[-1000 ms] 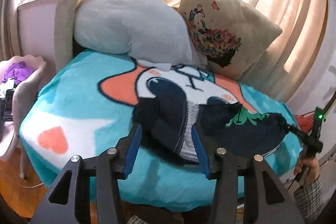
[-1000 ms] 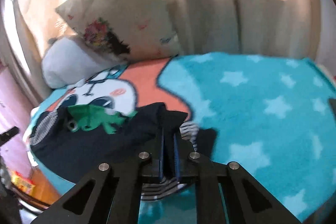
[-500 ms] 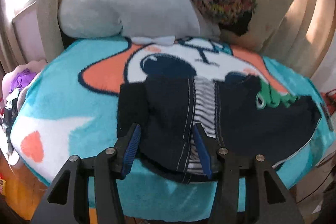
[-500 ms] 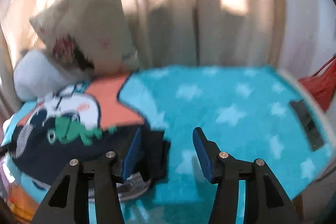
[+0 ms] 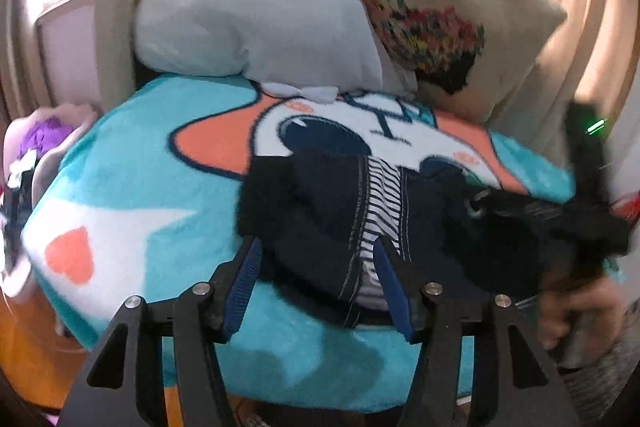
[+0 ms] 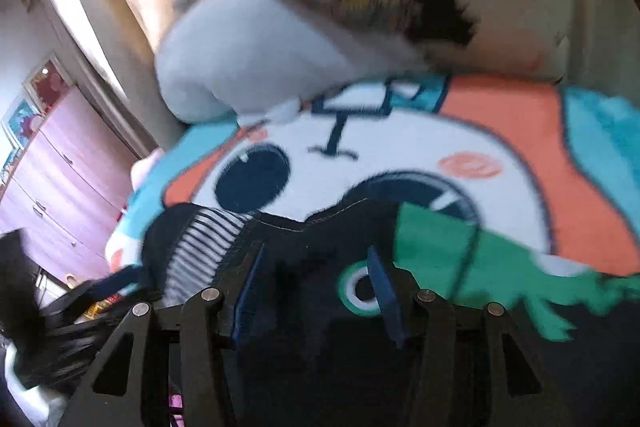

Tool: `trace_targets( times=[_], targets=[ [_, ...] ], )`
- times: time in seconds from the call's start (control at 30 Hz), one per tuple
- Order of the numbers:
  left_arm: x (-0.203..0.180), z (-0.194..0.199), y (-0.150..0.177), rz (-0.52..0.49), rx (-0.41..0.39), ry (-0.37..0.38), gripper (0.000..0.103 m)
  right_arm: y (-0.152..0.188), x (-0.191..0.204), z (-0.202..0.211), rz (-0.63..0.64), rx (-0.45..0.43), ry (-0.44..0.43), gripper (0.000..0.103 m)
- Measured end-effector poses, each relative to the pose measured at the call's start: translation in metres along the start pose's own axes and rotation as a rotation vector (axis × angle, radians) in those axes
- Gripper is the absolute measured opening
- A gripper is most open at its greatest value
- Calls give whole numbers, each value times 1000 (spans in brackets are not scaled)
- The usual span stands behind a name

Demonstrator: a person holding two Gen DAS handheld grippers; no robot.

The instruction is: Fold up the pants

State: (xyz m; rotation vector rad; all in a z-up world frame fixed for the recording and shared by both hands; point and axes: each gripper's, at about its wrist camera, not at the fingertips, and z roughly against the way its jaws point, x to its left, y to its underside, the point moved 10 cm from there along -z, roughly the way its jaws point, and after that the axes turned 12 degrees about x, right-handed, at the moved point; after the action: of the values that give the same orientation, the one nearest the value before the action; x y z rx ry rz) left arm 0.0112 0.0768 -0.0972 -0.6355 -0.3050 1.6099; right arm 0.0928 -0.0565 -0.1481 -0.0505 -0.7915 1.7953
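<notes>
Dark navy pants (image 5: 320, 203) with a striped lining (image 5: 380, 195) lie crumpled at the near edge of the bed. My left gripper (image 5: 318, 267) hovers low over their near hem. Its jaws are opening, with cloth between the blue pads (image 5: 244, 283) but not pinched. In the right wrist view my right gripper (image 6: 316, 279) stands open over the dark cloth (image 6: 320, 239), just left of a green dinosaur patch (image 6: 440, 251). The right tool's blurred black body (image 5: 588, 187) and the hand (image 5: 572, 311) holding it show at the right edge of the left wrist view.
A teal blanket (image 5: 140, 195) with a cartoon face covers the bed. A grey plush pillow (image 5: 256, 23) and a floral cushion (image 5: 452, 15) lean on beige curtains behind. A chair with purple clothes (image 5: 44, 135) stands left, and pink drawers (image 6: 60, 179) beyond.
My right gripper opened, let go of the pants fold and swung left across the bed to above the green patch. My left gripper sank closer to the pants and its jaws widened a little.
</notes>
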Motion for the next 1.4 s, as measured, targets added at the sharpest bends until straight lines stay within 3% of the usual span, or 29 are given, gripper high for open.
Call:
trace_targets(
  times=[0.1, 0.37, 0.63, 0.77, 0.87, 1.1, 1.4],
  targets=[
    [10, 12, 3, 34, -22, 4, 57, 1, 1, -8, 0, -6, 28, 56],
    [15, 18, 0, 60, -44, -4, 57, 14, 2, 57, 11, -170, 98, 62],
    [-15, 23, -8, -18, -28, 20, 57, 52, -62, 148, -170, -401, 153, 63],
    [-70, 15, -18, -116, 24, 113, 58, 74, -113, 201, -313, -506, 204, 71],
    [-124, 3, -26, -214, 87, 174, 58, 95, -147, 216, -384, -504, 256, 73],
    [-269, -42, -35, -477, 247, 295, 58, 130, -186, 193, -477, -428, 217, 73],
    [-388, -112, -19, -626, 465, 395, 58, 128, -179, 150, -435, -341, 110, 73]
  ],
)
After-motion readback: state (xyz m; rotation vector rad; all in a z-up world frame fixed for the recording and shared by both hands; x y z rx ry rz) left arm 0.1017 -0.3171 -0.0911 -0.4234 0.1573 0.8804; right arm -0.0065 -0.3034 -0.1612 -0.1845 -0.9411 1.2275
